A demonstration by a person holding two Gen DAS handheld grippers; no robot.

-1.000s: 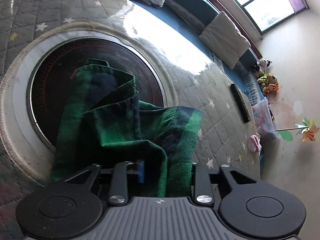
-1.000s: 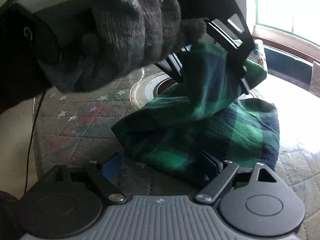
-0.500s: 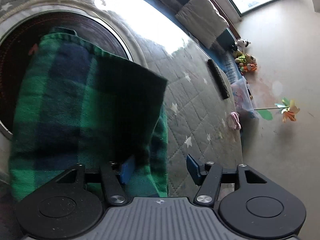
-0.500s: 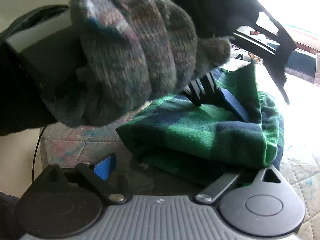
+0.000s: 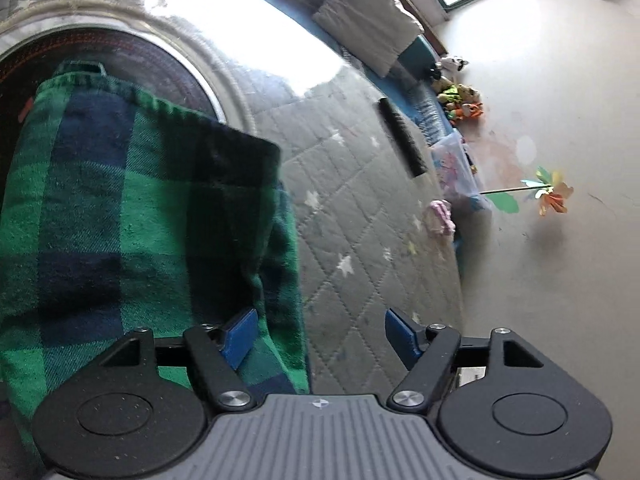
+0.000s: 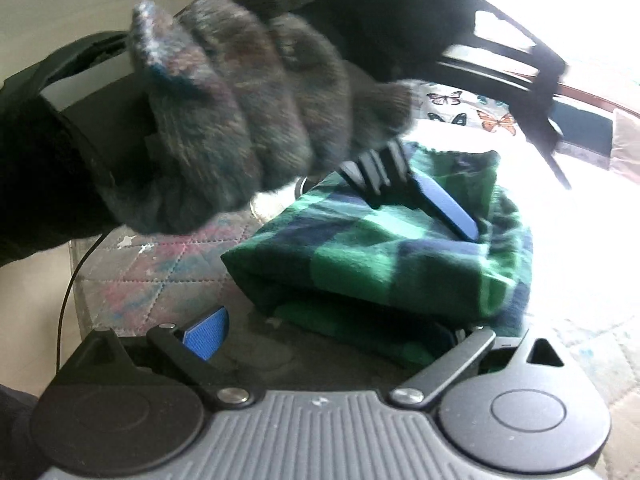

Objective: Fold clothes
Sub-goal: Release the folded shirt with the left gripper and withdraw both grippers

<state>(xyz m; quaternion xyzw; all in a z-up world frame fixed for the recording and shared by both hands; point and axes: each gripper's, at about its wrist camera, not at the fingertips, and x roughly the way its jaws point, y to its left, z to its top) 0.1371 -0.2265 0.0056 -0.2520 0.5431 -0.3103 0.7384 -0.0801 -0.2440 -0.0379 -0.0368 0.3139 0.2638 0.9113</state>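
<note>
A green and navy plaid cloth (image 5: 120,208) lies folded on the quilted mat, partly over a dark round disc (image 5: 152,64). My left gripper (image 5: 320,336) is low over the cloth's right edge. Its jaws are opening; the left pad (image 5: 240,334) rests on the fabric and the right pad (image 5: 400,336) is over bare mat, neither pressing. In the right wrist view a gloved hand (image 6: 240,120) holds that gripper, with a blue pad (image 6: 444,208) on top of the folded cloth (image 6: 380,264). My right gripper (image 6: 332,332) is open wide at the cloth's near edge, its right finger hidden under the fabric.
The grey star-quilted mat (image 5: 360,208) runs right to a bare floor. On it lie a black bar (image 5: 400,136) and a pink item (image 5: 440,216). A grey cushion (image 5: 368,28), soft toys (image 5: 460,100) and a pinwheel (image 5: 548,196) are farther off. A butterfly pillow (image 6: 480,116) sits behind the cloth.
The left gripper, earlier shut on a raised fold of cloth, has laid it flat and spread its jaws. The right gripper's jaws have widened slightly.
</note>
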